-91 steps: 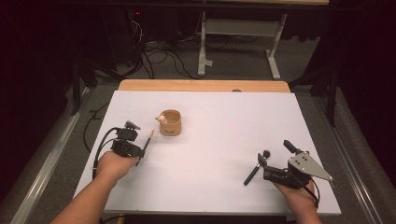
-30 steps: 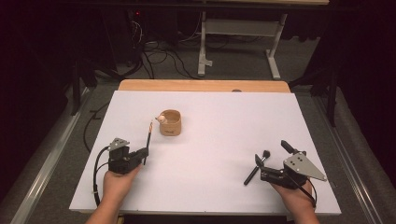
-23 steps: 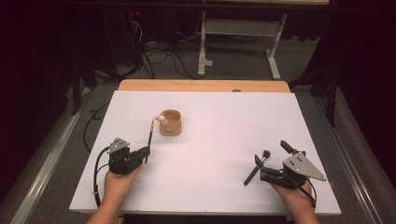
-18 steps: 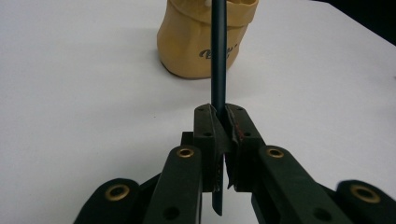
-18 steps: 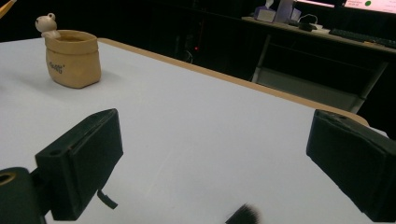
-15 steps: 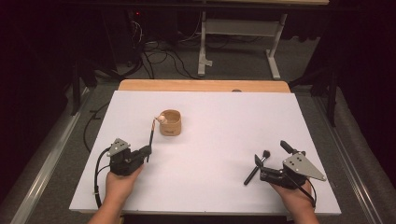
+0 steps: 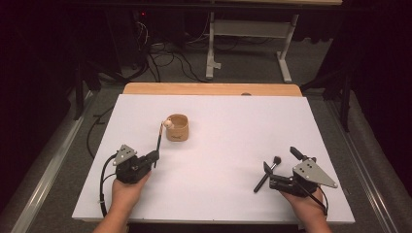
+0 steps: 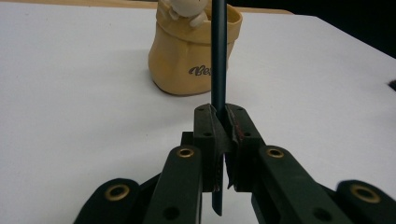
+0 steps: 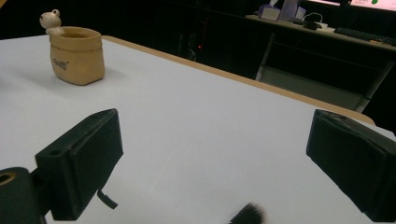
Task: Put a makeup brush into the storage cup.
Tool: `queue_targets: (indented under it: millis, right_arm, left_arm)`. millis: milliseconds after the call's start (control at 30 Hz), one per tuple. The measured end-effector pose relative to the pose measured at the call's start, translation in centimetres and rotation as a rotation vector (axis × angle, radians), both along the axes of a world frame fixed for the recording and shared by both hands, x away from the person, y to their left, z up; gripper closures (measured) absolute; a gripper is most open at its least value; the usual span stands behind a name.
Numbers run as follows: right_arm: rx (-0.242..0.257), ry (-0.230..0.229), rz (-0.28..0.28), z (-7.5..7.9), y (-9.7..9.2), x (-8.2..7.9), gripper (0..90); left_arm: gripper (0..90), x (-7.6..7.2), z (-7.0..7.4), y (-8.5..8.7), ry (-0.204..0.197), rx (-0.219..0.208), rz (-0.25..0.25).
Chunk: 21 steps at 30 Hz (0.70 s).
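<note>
1. Left gripper [image 7: 154, 159]: clamping a thin dark stick [image 7: 159, 143], jaws pinched tight on its lower shaft; in the left gripper view, stick [image 8: 218, 56] rising straight between the pads, short tail hanging below them.
2. Stick: standing near upright, tip reaching toward the near left of the cup [image 7: 178, 127]; not yet inside it.
3. Cup: sitting left of centre on the table [image 7: 233, 116], small bear figure [image 7: 167, 124] perching on its rim.
4. Right gripper [image 7: 282, 167]: resting at the near right, jaws gaping wide, gripping nothing; brush [image 7: 267, 174] lying on the table just beside its left jaw, bristles [image 9: 247, 213] peeking between the jaws in the right gripper view.
5. Changing against three seconds ago: left hand sitting nearer the table's front edge, stick now leaning less and pointing up at the cup. Judging this as lining up for insertion, grip secured.
6. Holding steady over the last second: both hands staying put, left jaws staying clamped, cup and brush unmoved.
7. Remaining, by judgement: carrying the stick over the rim and lowering it in; brush waiting untouched.
</note>
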State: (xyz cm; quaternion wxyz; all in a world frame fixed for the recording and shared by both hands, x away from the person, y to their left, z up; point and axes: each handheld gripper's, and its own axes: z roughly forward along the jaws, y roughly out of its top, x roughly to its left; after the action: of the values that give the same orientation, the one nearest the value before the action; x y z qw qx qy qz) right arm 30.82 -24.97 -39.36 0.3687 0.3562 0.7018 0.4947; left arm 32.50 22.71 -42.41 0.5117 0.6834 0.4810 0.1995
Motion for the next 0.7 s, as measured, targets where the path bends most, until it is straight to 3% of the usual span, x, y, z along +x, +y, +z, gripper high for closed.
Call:
queue_targets:
  millis: [367,500,600,700]
  right_arm:
    - [0.002,-0.002,0.009,-0.1,0.0,0.1,4.9]
    - [0.002,-0.007,0.01,0.0,-0.1,0.1,4.9]
    - [0.003,-0.007,0.007,0.0,-0.2,0.1,4.9]
    - [0.007,-0.004,0.001,-0.1,-0.3,0.2,4.9]
  left_arm:
    - [83.9,-0.4,0.4,-0.2,-0.034,-0.002,-0.019]
    - [83.9,-0.2,0.6,-0.8,-0.048,0.011,-0.044]
    - [84.0,0.0,0.8,-1.1,-0.047,-0.003,-0.061]
    - [83.9,0.2,1.0,-1.5,-0.063,0.014,-0.07]
